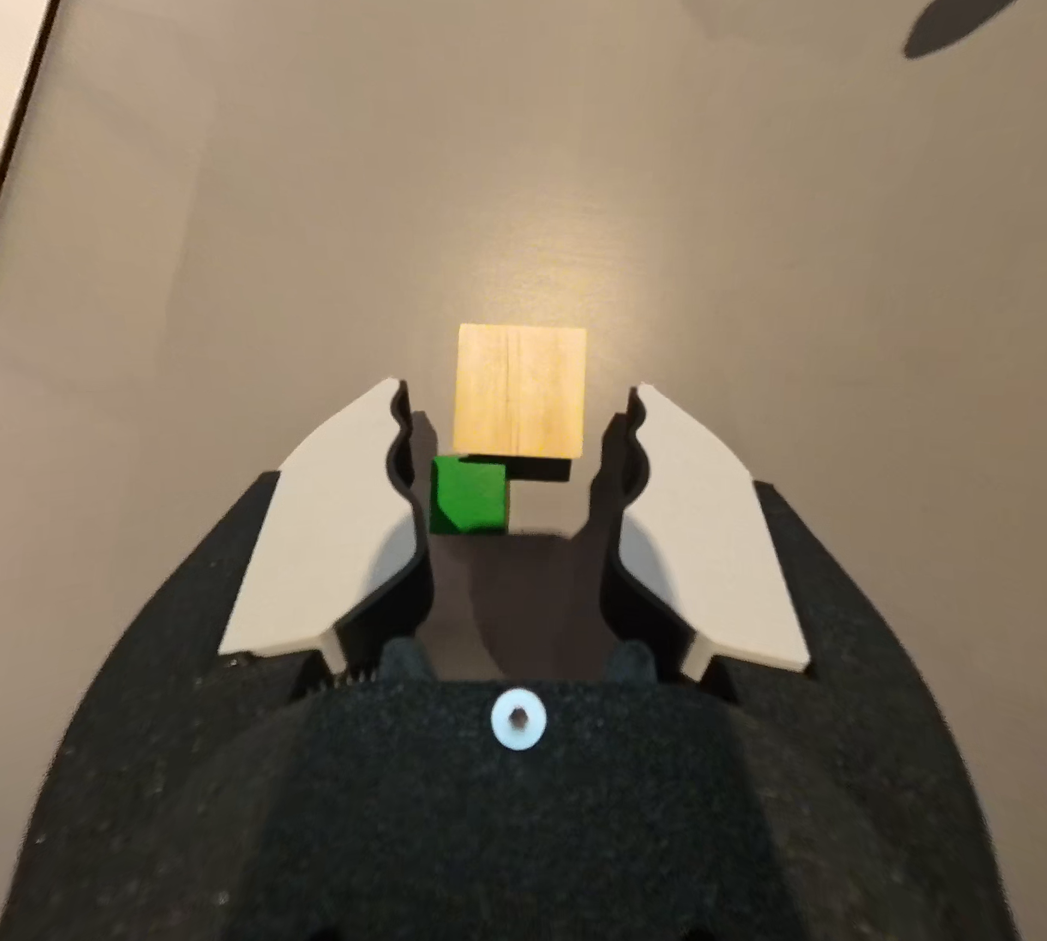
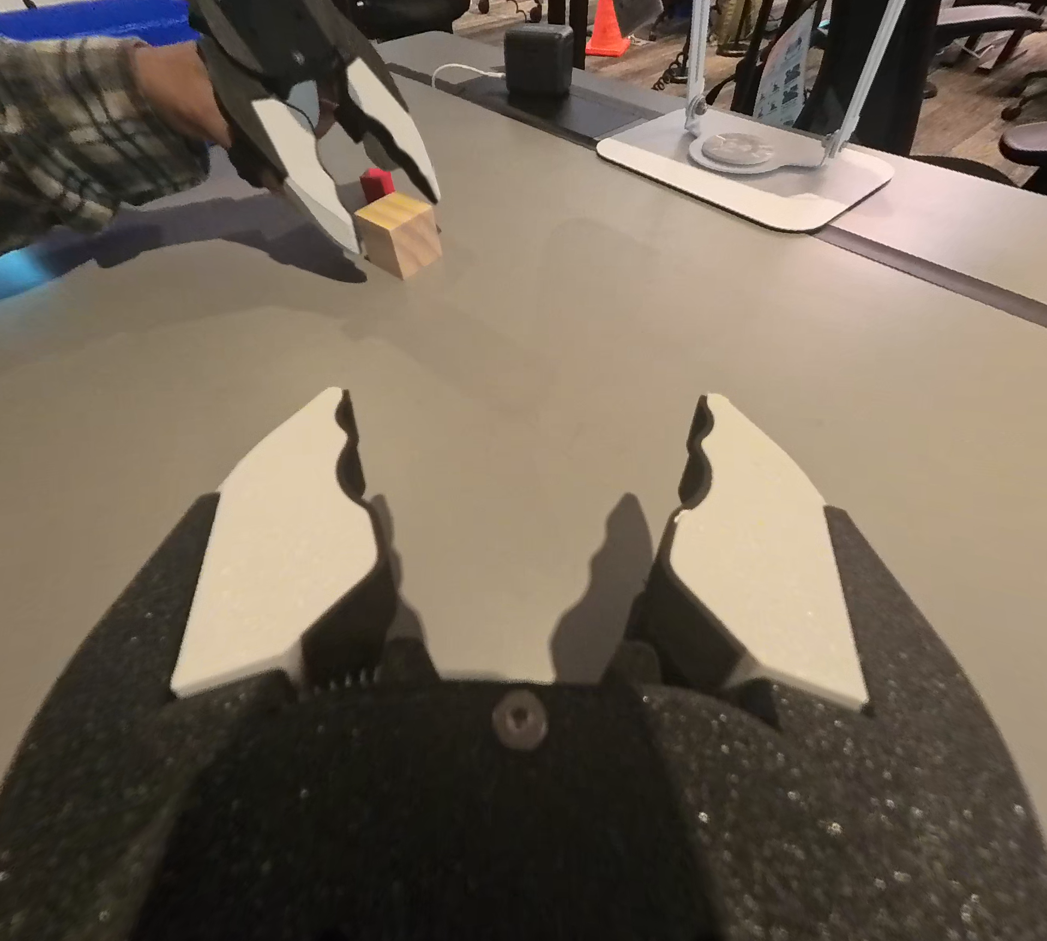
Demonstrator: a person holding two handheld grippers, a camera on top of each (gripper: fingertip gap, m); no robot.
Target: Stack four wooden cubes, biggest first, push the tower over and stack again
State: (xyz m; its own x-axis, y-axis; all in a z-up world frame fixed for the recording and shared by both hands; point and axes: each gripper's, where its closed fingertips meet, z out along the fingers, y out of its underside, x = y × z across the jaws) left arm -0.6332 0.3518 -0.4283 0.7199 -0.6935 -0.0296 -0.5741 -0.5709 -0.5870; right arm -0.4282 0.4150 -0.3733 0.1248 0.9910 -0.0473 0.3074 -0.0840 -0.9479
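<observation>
Left gripper [image 1: 515,392] jaws spread above plain wooden cube [image 1: 519,390] (grain visible), glossy green cube [image 1: 467,494] beside; red cube [image 2: 376,184] behind. Right gripper [image 2: 524,398] jaws spread, empty, over smooth grey tabletop [image 2: 566,324].

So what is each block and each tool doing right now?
Natural wooden cube: flat on the table, nothing on top.
Green cube: on the table, close beside the wooden cube.
Red cube: on the table behind the wooden cube.
Left tool: open, above the wooden cube.
Right tool: open, empty.
</observation>
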